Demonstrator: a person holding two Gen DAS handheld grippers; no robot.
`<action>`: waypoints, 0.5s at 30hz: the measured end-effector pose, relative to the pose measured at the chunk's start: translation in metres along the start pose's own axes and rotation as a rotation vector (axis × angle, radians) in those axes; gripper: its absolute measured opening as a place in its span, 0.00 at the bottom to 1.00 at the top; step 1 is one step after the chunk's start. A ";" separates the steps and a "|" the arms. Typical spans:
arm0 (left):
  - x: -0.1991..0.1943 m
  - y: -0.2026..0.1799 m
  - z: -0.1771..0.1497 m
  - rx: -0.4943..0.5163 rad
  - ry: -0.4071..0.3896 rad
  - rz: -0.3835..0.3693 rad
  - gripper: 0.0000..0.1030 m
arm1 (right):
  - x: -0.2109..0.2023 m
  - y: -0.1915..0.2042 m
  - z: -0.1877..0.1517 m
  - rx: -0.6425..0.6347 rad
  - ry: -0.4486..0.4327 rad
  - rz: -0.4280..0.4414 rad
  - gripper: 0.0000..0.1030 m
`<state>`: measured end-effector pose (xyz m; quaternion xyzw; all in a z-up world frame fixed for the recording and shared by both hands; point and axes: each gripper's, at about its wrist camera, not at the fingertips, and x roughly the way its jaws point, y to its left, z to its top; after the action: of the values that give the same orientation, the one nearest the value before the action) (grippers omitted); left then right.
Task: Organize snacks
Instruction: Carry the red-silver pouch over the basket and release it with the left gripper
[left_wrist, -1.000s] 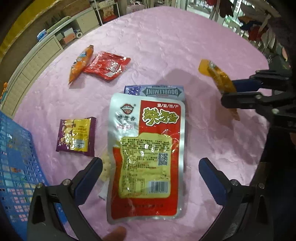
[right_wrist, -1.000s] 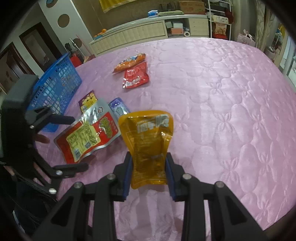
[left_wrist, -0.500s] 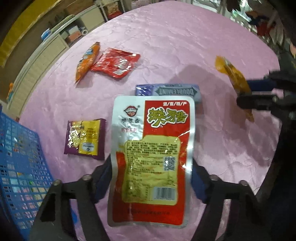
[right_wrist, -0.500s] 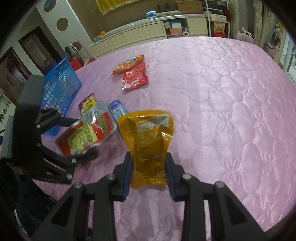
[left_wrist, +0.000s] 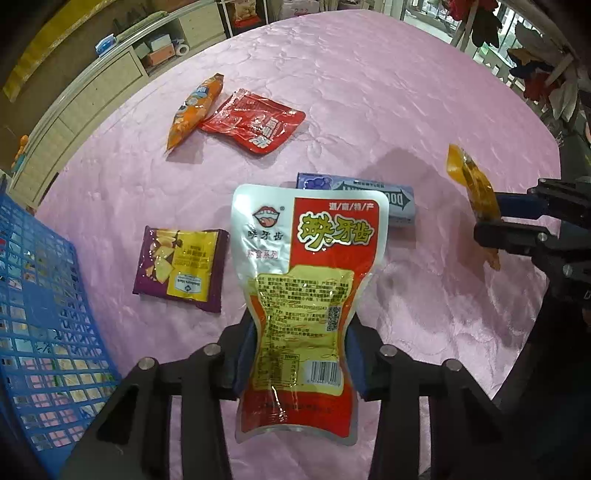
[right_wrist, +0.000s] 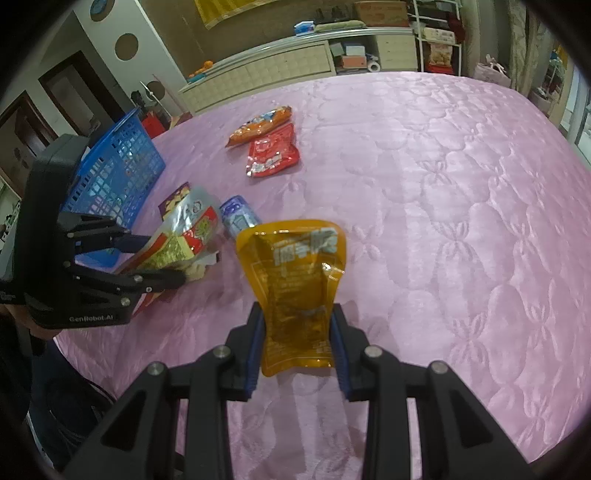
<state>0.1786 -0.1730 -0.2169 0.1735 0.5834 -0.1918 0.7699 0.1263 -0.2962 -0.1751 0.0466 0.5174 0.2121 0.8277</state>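
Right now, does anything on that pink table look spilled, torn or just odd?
Nothing spilled or torn. The one oddity: the red pouch is pinched into a waist where the left gripper is closing on it. The orange pouch in the right gripper buckles likewise.

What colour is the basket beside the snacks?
Blue; the basket shows best in the right wrist view.

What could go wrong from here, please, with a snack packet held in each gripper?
The left gripper is closing on the big red packet, pinching its waist while most of it sticks out unsupported; it may slip or swing. The right gripper holds the orange pouch by its lower end, so it could flop. Both tools are close together and might collide near the basket.
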 end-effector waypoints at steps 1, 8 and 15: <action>-0.001 -0.002 -0.001 0.008 -0.005 0.010 0.36 | 0.000 0.000 0.000 -0.002 0.000 0.002 0.36; -0.009 -0.001 -0.003 -0.026 -0.046 0.007 0.33 | 0.004 -0.001 0.001 0.012 0.021 0.011 0.36; -0.043 -0.003 -0.016 -0.045 -0.105 0.003 0.33 | -0.003 0.013 0.001 0.019 0.033 0.029 0.36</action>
<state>0.1537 -0.1638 -0.1797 0.1469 0.5461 -0.1861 0.8034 0.1227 -0.2854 -0.1685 0.0584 0.5323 0.2198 0.8155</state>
